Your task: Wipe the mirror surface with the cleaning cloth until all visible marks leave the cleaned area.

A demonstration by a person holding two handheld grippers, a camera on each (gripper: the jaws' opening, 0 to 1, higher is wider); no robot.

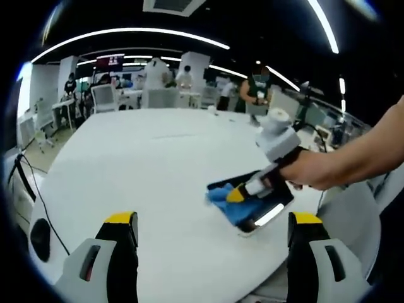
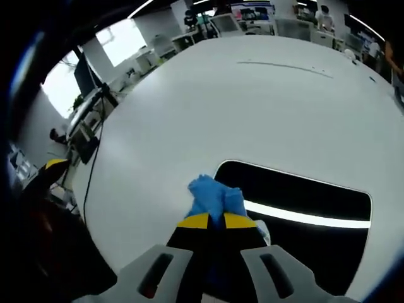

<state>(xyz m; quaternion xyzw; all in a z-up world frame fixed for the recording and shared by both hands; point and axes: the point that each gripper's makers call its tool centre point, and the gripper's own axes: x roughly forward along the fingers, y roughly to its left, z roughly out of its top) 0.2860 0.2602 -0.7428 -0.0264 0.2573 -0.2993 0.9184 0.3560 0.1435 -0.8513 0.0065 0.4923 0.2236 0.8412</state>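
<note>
Mirror point(image 2: 297, 208), a dark rounded rectangle, lies flat on the white desk point(image 2: 252, 101) near its edge. In the right gripper view its long axis runs across the picture, from the blue cloth at its left end toward the right, and a bright ceiling light strip is reflected along its length. In the left gripper view the mirror point(image 1: 268, 211) sits to the right of centre, its long axis slanting from upper left to lower right.

The right gripper point(image 2: 216, 220) has its yellow-tipped fingers point(image 2: 196, 221) pressed together on the blue cleaning cloth point(image 2: 213, 196), pinching it so the bunched fabric sticks out ahead of the tips and rests over the mirror's left end. From the left gripper view, the right gripper point(image 1: 237, 194) comes in from the right, held by a person's hand point(image 1: 312, 170), with the cloth point(image 1: 230, 203) down on the near end of the glass.

The left gripper point(image 1: 211, 222) hangs above bare desk, fingers point(image 1: 120, 221) spread wide apart, gripping nothing, well apart from the mirror.

Office chairs point(image 1: 104, 98) and people stand beyond the desk.
</note>
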